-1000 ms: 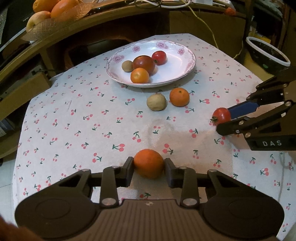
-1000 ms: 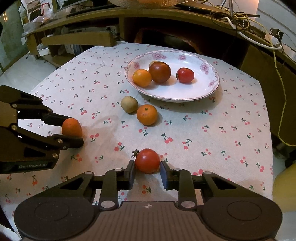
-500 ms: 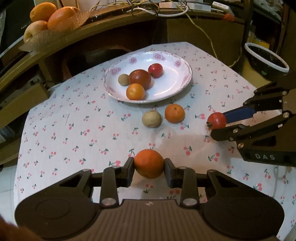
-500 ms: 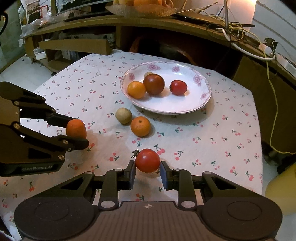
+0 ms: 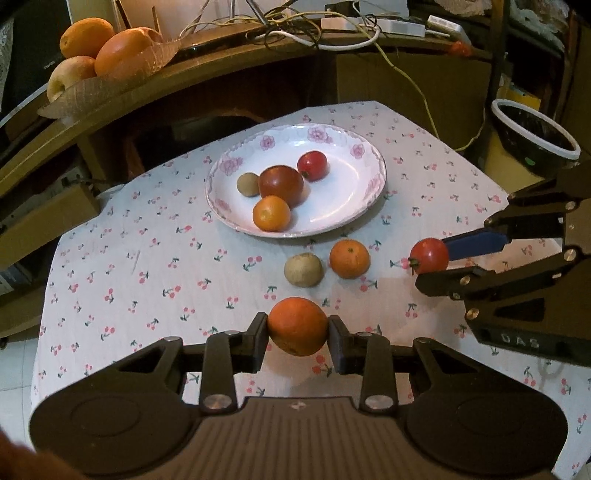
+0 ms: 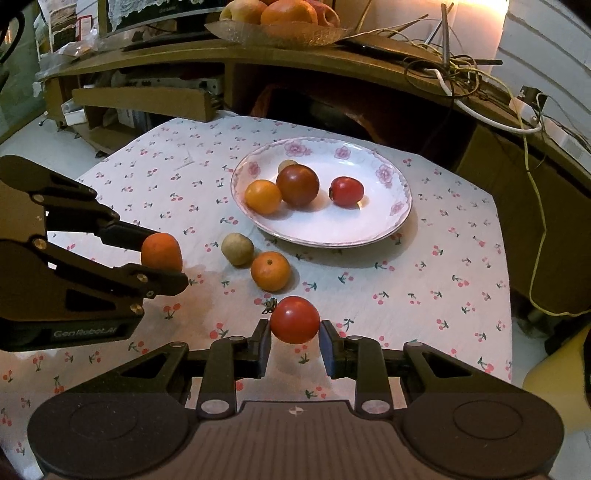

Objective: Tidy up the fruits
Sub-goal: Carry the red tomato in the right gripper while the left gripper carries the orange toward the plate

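My left gripper (image 5: 297, 328) is shut on an orange (image 5: 297, 325) and holds it above the cherry-print tablecloth (image 5: 110, 266). My right gripper (image 6: 294, 334) is shut on a red tomato (image 6: 294, 319), also lifted off the cloth. Each gripper shows in the other's view: the right one (image 5: 430, 264) at the right, the left one (image 6: 162, 254) at the left. A white floral plate (image 5: 351, 206) at the far middle holds an orange, a dark tomato, a red tomato and a small brown fruit. In front of the plate lie a loose orange (image 5: 349, 258) and a brown round fruit (image 5: 303, 269).
A wooden shelf (image 5: 184, 77) curves behind the table with a glass bowl of fruit (image 5: 92, 70) and tangled cables (image 5: 295, 26). A dark bin with a white rim (image 5: 533, 133) stands at the right of the table. A yellow object (image 6: 554, 387) sits low right.
Both grippers have risen and drawn back from the table with their fruit still held; the plate and loose fruit stayed where they were.
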